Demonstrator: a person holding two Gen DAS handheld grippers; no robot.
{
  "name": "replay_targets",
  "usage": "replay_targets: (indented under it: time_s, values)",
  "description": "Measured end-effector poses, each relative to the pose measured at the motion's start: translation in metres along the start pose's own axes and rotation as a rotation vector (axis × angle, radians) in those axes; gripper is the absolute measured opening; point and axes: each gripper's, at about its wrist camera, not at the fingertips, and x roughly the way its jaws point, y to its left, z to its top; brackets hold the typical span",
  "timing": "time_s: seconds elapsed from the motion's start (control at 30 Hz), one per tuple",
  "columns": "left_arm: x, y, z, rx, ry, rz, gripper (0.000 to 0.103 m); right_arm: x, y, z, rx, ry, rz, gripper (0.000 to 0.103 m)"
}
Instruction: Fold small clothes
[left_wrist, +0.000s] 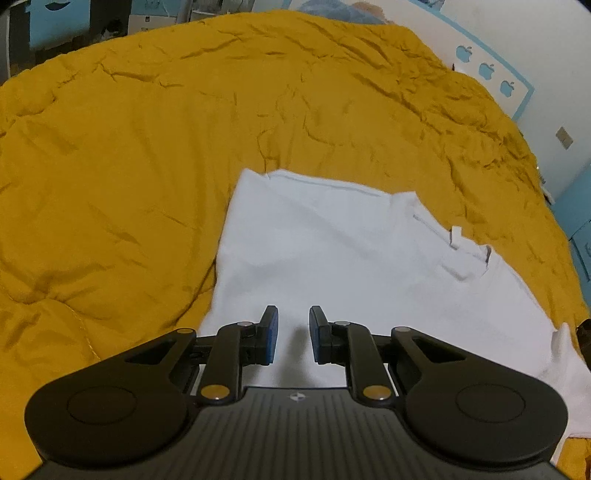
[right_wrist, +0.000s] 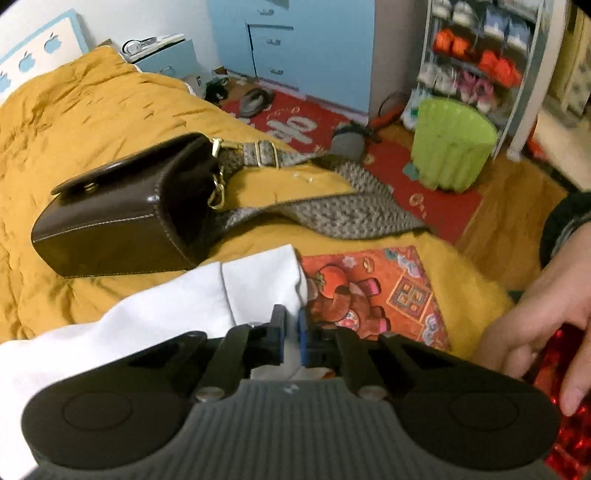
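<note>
left gripper (left_wrist: 293, 334): fingers slightly parted, angled down | right gripper (right_wrist: 291, 339): fingers closed together, angled down

A bed covered by a rumpled mustard-yellow quilt (left_wrist: 147, 147) carries everything here. A white garment (left_wrist: 332, 251) lies spread flat on the quilt, its collar turned toward the wall side. In the right wrist view, a dark brown leather bag (right_wrist: 122, 218) lies on the quilt just beyond the garment's edge, its woven strap (right_wrist: 347, 210) trailing across the cover, and a red printed cloth with a cartoon figure (right_wrist: 373, 295) lies flat beside the garment.
</note>
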Motion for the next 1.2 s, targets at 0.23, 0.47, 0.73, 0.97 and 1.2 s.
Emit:
replay_targets:
  time_s: [0.23,0.47,0.73,0.97,1.2]
  values:
    - [-0.034,0.012,0.009,-0.011,-0.062,-0.027,0.019,-0.066,0.026,0.012,-0.043,-0.105,0.056,0.001]
    - [-0.076,0.023,0.011,-0.027,-0.112,-0.073,0.019,-0.201,0.087,0.026,-0.147,-0.246,0.306,0.001]
    - [-0.121,0.023,0.011,0.08,-0.155,0.031,0.019,-0.348,0.188,0.001,-0.305,-0.344,0.574,0.001]
    - [-0.145,0.038,0.022,0.105,-0.186,0.011,0.019,-0.43,0.297,-0.043,-0.408,-0.361,0.712,0.001]
    - [-0.149,0.07,0.033,0.063,-0.198,-0.014,0.019,-0.441,0.409,-0.126,-0.478,-0.259,0.798,0.001]
